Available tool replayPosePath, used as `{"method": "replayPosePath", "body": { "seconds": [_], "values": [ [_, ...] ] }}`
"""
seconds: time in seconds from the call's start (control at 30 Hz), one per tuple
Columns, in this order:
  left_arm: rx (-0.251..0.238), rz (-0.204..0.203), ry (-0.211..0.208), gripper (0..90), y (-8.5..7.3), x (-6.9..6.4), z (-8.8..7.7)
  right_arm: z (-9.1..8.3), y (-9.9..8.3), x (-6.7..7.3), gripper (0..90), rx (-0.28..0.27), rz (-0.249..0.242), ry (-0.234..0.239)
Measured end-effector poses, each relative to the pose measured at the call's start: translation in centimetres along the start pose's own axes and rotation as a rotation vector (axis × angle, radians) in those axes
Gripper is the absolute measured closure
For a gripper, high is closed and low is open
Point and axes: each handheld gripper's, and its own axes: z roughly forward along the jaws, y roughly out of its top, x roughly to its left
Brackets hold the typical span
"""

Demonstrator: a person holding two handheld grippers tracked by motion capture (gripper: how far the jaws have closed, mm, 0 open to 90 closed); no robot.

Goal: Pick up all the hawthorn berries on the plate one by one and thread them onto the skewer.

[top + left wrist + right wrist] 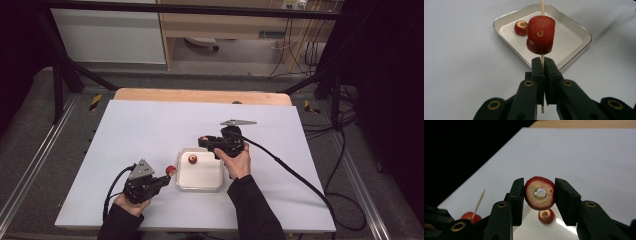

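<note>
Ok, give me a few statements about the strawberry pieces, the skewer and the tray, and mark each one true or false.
1. The left gripper is shut on a wooden skewer with a strawberry piece threaded on it. True.
2. The right gripper holds nothing. False: a cored strawberry slice sits clamped between its jaws.
3. One strawberry piece in the tray lies on the white tray. True.
4. The tray sits at the far edge of the white table. False: it lies near the person's side, between the two grippers.
5. The skewered strawberry rests inside the tray. False: it is held up on the skewer, beside the tray's left edge in the high view.
</note>
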Motion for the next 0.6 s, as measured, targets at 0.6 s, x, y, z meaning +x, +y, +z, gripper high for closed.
{"method": "replayPosePath", "body": {
  "seconds": [0.6],
  "values": [
    [-0.073, -0.115, -0.002, 87.8, 0.7, -2.3, 1.4, 0.7, -3.4, 2.4, 61.5, -0.449, 0.232, 0.117]
  ]
}}
